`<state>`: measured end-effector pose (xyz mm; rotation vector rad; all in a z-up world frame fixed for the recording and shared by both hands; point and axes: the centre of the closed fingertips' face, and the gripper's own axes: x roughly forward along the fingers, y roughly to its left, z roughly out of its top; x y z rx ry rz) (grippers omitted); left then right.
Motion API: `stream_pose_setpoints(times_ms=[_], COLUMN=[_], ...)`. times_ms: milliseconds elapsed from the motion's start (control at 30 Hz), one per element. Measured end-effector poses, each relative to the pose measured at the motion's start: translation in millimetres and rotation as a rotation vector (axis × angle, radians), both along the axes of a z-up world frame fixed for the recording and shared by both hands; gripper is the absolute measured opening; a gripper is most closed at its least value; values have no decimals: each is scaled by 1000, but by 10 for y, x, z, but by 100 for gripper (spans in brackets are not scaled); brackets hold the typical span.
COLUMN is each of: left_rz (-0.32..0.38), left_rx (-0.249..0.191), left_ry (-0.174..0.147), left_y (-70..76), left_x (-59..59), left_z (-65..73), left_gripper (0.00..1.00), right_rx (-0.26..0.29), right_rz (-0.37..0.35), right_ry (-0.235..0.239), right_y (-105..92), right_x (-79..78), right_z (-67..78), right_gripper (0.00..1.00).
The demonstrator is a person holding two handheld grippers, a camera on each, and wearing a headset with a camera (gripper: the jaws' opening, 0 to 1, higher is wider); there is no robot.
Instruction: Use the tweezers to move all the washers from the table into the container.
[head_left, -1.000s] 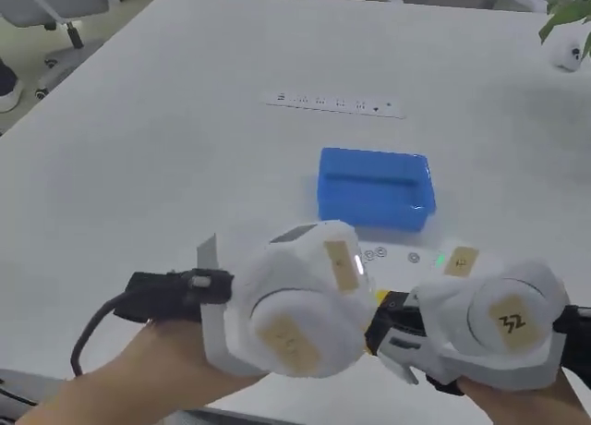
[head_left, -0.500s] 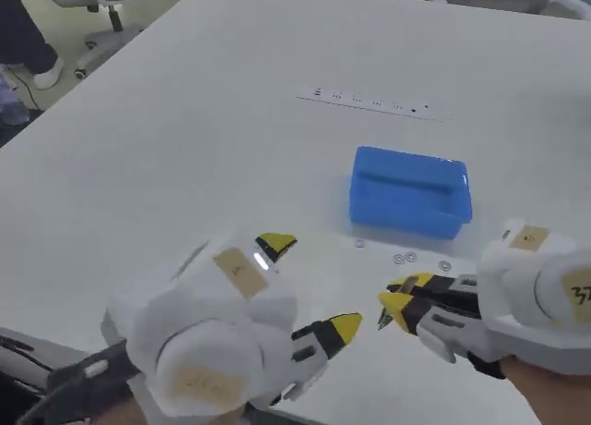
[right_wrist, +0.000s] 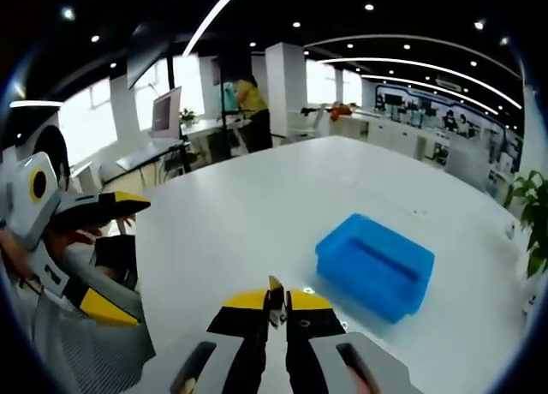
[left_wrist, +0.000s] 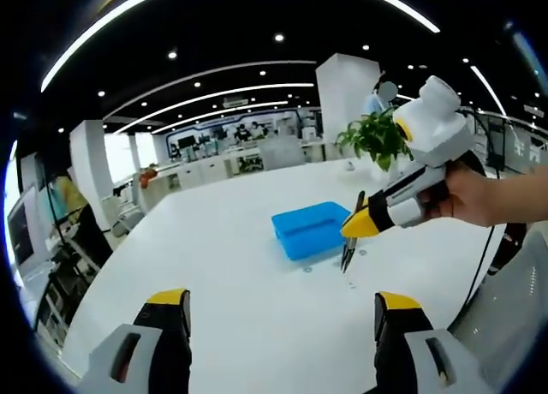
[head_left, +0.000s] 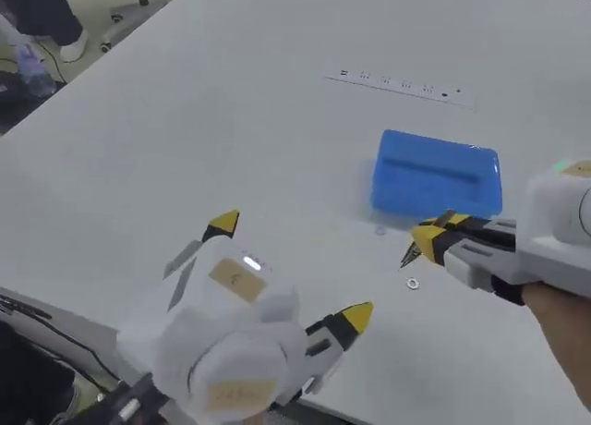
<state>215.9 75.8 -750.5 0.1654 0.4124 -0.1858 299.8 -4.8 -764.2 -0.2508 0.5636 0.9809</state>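
Both jaws of my left hand-held gripper [head_left: 291,269] stand wide at 7 o'clock. My right hand-held gripper [head_left: 432,233] reaches in from 3 o'clock, clamping the tweezers [left_wrist: 349,253], tips slanting toward 7 o'clock near a washer [head_left: 412,283], container [head_left: 436,176] beyond at 1 o'clock.

Apparent washer [head_left: 412,283] near blue container [head_left: 436,176]

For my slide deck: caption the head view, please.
Right gripper holds tweezers by a washer near the blue container; left gripper open over the table.
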Motion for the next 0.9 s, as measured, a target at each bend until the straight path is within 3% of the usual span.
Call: stream_pose_setpoints(times_ms=[67,100,133,167,267,367,567,667,767,900], left_rz=[-15,-28,-34,-37,-18,-7,-31,-55,-65,-63], left_rx=[-7,10,47,53,52,69,85,70,86,60], left_ry=[-13,-14,3,12,21,3,34,45,55,45], left_y=[-47,-61,-52,-53,-6,12,-32,-85,-104,-118], left_x=[-8,0,-2,-5,-15,-17,-23,-30,-29,-20], left_z=[-21,-42,-81,-98,-116,-95,-166,-184,-213,-198], left_gripper=[89,89,89,89,87,86,86,87,90,92], right_rx=[-3,-5,-5,-4,-2,9,41,41,51,49], right_rz=[-6,-7,-9,-13,-30,-50,-62,-71,-74,-71], right_ry=[-7,-7,-4,-4,2,4,19,27,28,26], right_y=[-3,-4,-7,-11,-22,-31,-4,7,29,59], right_x=[60,80,110,130,195,232,280,306,321,348], right_z=[-9,-17,-32,-42,-95,-88,-88,-138,-152,-163], right_gripper=[3,3,3,3,3,3,3,3,3,3])
